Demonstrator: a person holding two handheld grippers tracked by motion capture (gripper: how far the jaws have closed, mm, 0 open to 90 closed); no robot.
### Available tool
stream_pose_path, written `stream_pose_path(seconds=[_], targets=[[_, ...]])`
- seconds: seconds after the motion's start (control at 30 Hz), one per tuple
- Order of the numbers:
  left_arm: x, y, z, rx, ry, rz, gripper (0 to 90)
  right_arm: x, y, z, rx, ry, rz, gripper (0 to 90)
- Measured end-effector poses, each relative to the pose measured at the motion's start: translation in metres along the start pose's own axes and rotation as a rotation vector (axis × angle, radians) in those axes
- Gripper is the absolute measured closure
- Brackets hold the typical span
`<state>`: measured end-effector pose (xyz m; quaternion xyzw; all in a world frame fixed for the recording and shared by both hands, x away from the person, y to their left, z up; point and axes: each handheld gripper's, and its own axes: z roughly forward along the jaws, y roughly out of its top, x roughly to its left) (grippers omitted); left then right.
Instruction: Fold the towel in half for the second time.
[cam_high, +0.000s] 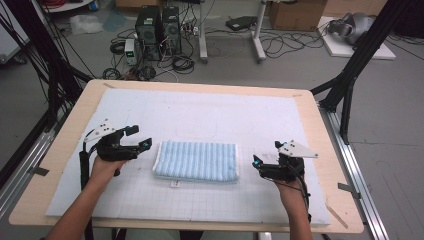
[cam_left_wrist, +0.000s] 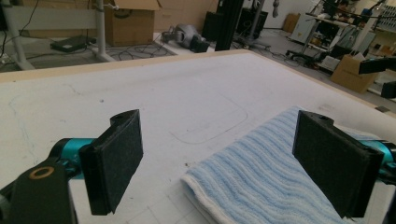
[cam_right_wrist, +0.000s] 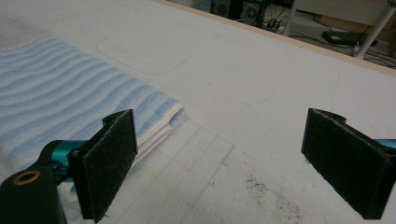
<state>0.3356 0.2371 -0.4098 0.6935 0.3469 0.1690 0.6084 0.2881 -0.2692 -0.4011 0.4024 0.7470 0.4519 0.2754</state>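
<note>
A folded light-blue striped towel (cam_high: 196, 161) lies flat on the white mat (cam_high: 200, 115) in the middle of the table. My left gripper (cam_high: 140, 137) hovers just off the towel's left edge, jaws wide apart and empty. In the left gripper view the towel (cam_left_wrist: 261, 182) lies below and ahead of the open left gripper (cam_left_wrist: 233, 163). My right gripper (cam_high: 267, 155) hangs just off the towel's right edge, also open with nothing held. In the right gripper view the towel's folded corner (cam_right_wrist: 159, 116) sits beside the left pad of the right gripper (cam_right_wrist: 233, 163).
The mat covers a wooden table (cam_high: 65, 150) with a printed grid at its near part. Black frame posts (cam_high: 350, 75) stand at both sides. Computers and cables (cam_high: 157, 35) lie on the floor beyond the far edge.
</note>
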Motion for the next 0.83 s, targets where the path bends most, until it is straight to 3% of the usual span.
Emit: stream_pose_path(seconds=[0.37,0.83], targets=[[-0.0009,-0.0016,-0.0088,0.019,0.033,0.011,17.8,-0.0013,0.0009,0.0010,0.000,0.001,0.011,9.9],[0.0015,-0.0047,-0.0065,0.040,0.038,0.004,18.1,-0.0048,-0.0010,0.0059,0.003,0.007,0.021,9.9]])
